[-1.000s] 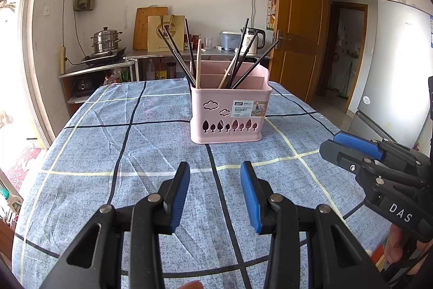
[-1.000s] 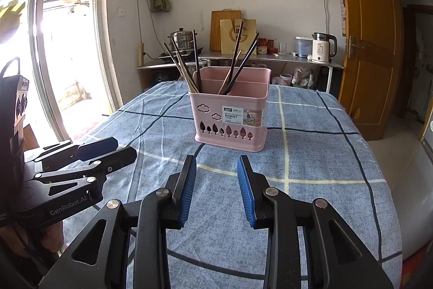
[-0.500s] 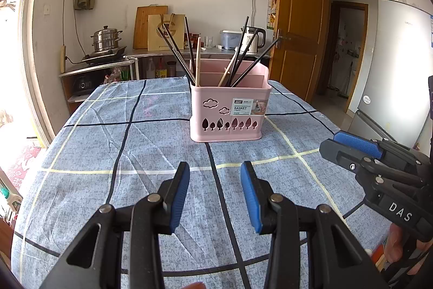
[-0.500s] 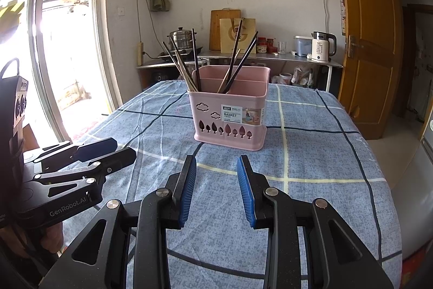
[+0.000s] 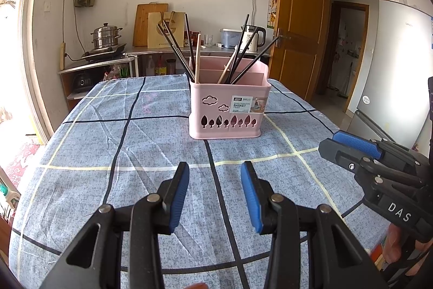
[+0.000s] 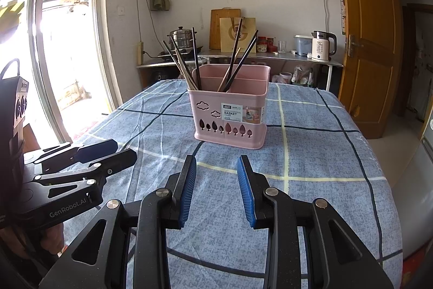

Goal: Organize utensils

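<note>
Chopsticks [image 5: 238, 58], dark and pale, stand leaning in a pink plastic basket [image 5: 230, 110] near the middle of the bench [image 5: 108, 153]. We see one cluster at the basket's left end and another fanning out right of centre, all tilted rather than upright.

We hold the left gripper [image 5: 213, 191] and the right gripper [image 6: 216, 186] low over the cloth, well apart from the basket. Both sets of jaws stand open with nothing between them.

We judge the sorting nearly or fully done, since no loose utensil shows on the cloth. The risks we see from here: the basket looks light, so a nudge from either gripper could slide or tip it; the slim, smooth sticks could slip or twist in the jaws; and pulling one stick may drag its neighbours, because they cross each other.

The basket is a rounded rectangle with inner dividers, cut-out clouds and trees, and a paper label. The blue-grey bench cloth [image 6: 311, 167] is soft and creased, crossed by dark and pale lines. The jaw pads are ribbed blue rubber on black frames.
</note>
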A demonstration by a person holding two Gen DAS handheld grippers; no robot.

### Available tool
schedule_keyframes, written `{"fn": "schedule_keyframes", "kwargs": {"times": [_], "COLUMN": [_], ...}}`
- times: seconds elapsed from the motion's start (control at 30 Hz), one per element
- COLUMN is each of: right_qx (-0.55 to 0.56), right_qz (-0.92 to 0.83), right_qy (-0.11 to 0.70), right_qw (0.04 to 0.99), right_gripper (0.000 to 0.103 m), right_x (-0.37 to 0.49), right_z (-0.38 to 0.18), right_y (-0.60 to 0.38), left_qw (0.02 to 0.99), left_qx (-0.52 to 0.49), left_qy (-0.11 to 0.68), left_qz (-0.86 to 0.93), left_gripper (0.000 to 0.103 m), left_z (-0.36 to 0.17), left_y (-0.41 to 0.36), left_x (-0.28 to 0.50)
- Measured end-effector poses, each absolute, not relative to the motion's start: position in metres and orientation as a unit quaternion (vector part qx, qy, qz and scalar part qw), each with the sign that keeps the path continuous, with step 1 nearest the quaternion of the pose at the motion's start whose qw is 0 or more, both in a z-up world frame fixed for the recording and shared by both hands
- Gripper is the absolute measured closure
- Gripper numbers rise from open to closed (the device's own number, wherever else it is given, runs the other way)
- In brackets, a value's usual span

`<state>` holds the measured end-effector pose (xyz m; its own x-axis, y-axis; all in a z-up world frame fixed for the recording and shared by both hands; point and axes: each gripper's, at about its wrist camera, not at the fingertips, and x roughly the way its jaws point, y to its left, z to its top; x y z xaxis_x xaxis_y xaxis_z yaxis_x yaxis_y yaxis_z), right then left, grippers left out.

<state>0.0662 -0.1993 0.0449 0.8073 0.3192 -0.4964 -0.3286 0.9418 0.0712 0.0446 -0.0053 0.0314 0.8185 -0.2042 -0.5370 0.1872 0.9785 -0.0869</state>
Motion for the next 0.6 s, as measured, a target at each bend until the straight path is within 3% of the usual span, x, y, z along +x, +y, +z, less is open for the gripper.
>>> {"fn": "schedule_keyframes", "kwargs": {"times": [0.6], "right_qx": [-0.009], "right_qz": [0.17], "right_qy": [0.26], "right_qw": [0.951], "right_gripper": [0.071], "right_x": [0.0659], "right_z": [0.0448], "right_y": [-0.1997], "left_qw": [0.952], "left_qx": [-0.015], "left_qy": [0.289], "left_qz": [-0.103], "left_gripper": [0.058], "left_z": [0.0285], "left_y": [-0.0089], "left_x": [0.0457]}}
